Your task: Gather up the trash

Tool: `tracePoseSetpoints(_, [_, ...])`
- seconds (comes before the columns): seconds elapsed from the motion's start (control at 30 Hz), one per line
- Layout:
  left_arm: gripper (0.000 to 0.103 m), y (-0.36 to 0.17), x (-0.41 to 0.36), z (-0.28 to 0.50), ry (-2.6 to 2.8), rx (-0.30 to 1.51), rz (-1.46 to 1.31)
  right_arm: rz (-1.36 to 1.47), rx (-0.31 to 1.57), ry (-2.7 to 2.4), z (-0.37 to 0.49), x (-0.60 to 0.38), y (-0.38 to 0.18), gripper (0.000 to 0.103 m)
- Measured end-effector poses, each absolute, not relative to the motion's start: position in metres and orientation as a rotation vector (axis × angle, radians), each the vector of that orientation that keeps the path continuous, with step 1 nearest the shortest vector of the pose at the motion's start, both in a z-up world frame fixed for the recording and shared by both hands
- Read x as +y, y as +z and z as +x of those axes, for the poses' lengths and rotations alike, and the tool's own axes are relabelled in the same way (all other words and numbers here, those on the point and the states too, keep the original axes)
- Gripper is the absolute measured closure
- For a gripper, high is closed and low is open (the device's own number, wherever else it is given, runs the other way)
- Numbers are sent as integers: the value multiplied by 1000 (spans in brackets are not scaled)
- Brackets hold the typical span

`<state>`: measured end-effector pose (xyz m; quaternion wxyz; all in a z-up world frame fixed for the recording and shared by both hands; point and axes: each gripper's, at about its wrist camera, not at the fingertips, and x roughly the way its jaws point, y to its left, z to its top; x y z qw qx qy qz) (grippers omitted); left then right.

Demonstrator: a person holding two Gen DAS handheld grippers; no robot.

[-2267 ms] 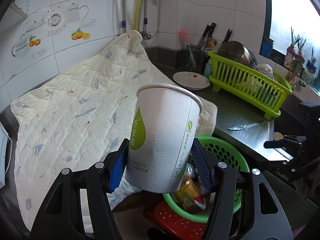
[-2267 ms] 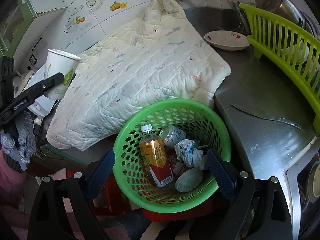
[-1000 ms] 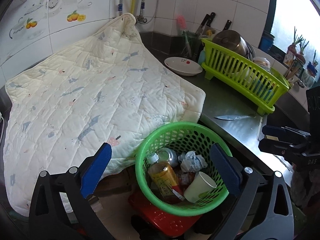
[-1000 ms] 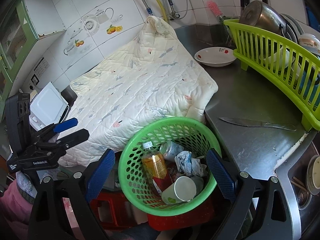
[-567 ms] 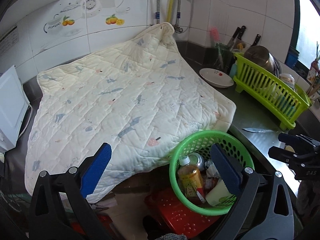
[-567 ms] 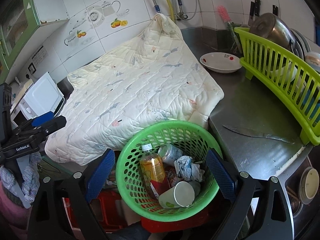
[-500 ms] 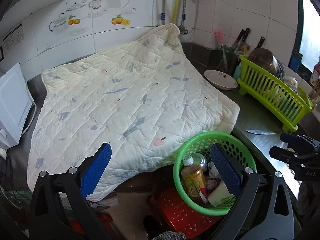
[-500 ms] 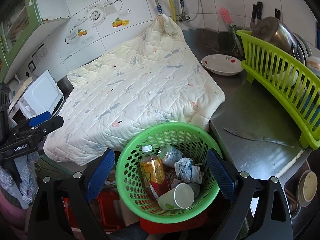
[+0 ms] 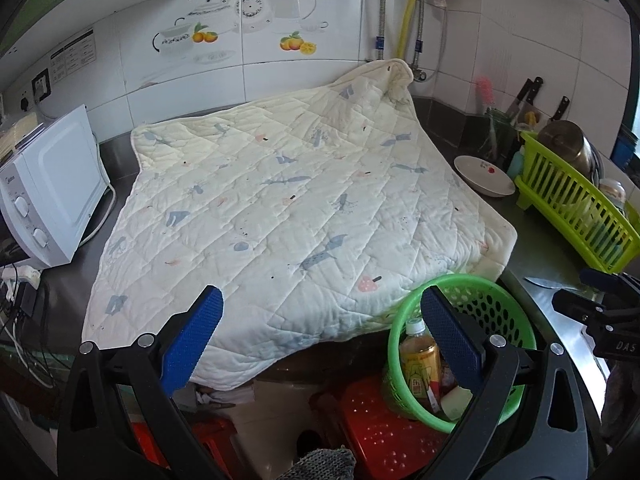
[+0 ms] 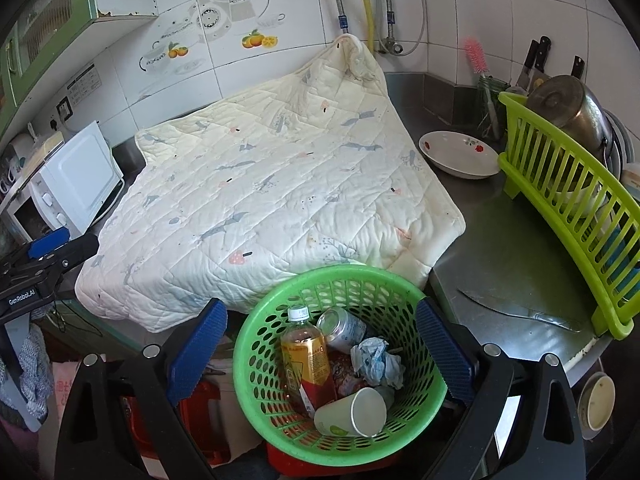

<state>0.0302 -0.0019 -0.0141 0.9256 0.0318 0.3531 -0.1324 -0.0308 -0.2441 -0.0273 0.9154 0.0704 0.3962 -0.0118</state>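
Note:
A round green basket (image 10: 412,424) stands on a red stool below the counter edge; it also shows in the left wrist view (image 9: 516,316). It holds a paper cup (image 10: 352,414) on its side, a yellow drink bottle (image 10: 306,360), a can (image 10: 342,328) and crumpled paper (image 10: 376,360). My right gripper (image 10: 320,356) is open and empty above the basket. My left gripper (image 9: 320,344) is open and empty, over the front edge of the quilt (image 9: 288,224), left of the basket.
A cream quilt (image 10: 272,200) covers the counter. A white microwave (image 9: 48,196) stands at the left. A bowl (image 10: 460,154), a green dish rack (image 10: 568,208) with a pot, and a knife (image 10: 520,310) are on the steel counter at the right.
My left gripper let the paper cup go into the basket, then drew back and to the left, open. The right gripper rose a little over the basket.

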Motion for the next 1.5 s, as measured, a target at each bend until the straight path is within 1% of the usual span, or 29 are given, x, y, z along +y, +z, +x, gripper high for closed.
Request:
tracePoseSetpoints(0.37, [5,-14,4,28,-229,721,64,111,825,-62,-18,-241,-25,10])
tracePoseSetpoints(0.93, [5,-11,11,26,-201,707,49,92,810,-65,-18,-229,-11,10])
tracePoseSetpoints(1.5, [5,-12,10,27,-202,713,52,82,813,-61,-17,-226,-9,10])
